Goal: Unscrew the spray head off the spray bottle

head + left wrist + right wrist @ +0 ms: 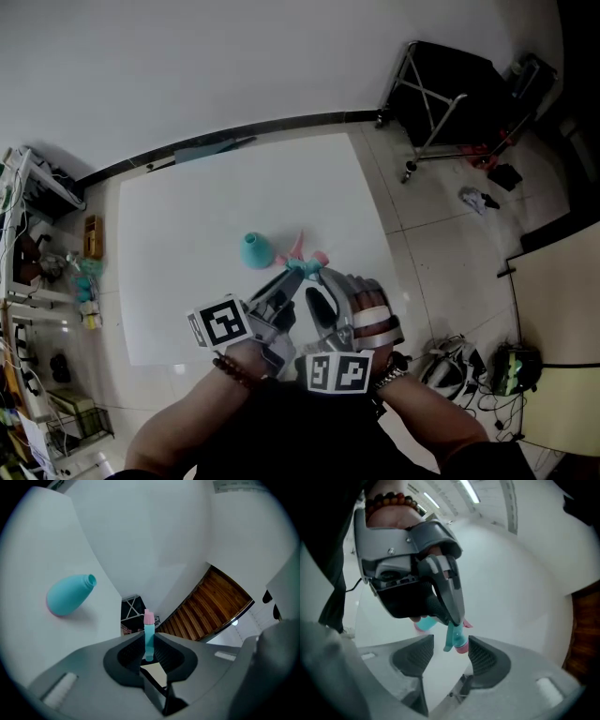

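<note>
The teal spray bottle (254, 250) lies on its side on the white table (187, 216), headless, its open neck visible in the left gripper view (69, 594). My left gripper (149, 645) is shut on the teal and pink spray head (149, 637) and holds it in the air above the table's near edge (305, 265). In the right gripper view, the left gripper's fingers (452, 597) pinch the spray head (453, 637) from above. My right gripper (450, 644) stands open, its jaws on either side of the head's pink collar, the right pad close to it.
Cluttered shelves (37, 272) line the left of the table. A black folding cart (450, 94) stands on the tiled floor at the back right. Cables and gear (469, 370) lie on the floor at the right.
</note>
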`<state>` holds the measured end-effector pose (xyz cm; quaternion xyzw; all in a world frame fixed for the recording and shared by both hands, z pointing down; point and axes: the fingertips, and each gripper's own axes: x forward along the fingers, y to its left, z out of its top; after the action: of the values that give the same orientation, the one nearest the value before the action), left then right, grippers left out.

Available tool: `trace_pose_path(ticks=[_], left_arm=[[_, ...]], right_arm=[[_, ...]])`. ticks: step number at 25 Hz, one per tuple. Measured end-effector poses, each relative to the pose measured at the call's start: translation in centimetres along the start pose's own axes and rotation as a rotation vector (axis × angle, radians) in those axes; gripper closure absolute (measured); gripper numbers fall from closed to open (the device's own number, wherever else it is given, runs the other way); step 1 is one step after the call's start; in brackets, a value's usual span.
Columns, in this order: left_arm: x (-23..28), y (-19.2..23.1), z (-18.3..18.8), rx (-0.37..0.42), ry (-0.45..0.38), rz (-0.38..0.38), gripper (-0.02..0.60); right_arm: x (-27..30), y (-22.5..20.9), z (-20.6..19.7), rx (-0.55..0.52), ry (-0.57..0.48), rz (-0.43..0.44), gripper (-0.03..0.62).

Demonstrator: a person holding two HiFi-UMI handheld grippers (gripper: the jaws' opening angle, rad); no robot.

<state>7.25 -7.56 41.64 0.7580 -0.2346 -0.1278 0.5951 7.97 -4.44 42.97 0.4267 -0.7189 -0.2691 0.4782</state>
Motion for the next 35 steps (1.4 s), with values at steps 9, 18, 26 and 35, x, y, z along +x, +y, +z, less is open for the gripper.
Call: trace_pose_path(ticks=[9,18,26,35], left_arm=[[-0.1,0.1,-1.1,-0.071,0.011,0.013,0.514],[0.1,0.5,-1.8,-0.091,0.016,0.030,0.514],[0.6,0.6,-1.4,-0.099,-0.002,0.027,0.501],[1.3,0.1,-0.9,-0.056,-0.001,0.011,0.385]], right_arm=[[1.4,-0.4,-0.6,-0.128,0.043,-0.062,0.381],[2.2,-0.3,-1.1,-0.130,0.065,-0.063,0.412],[2.6,-0.5,-1.3,-0.128,0.042,-0.068,0.474],[3.2,-1.5,-2.3,-0.082,0.005,-0.054,0.476]])
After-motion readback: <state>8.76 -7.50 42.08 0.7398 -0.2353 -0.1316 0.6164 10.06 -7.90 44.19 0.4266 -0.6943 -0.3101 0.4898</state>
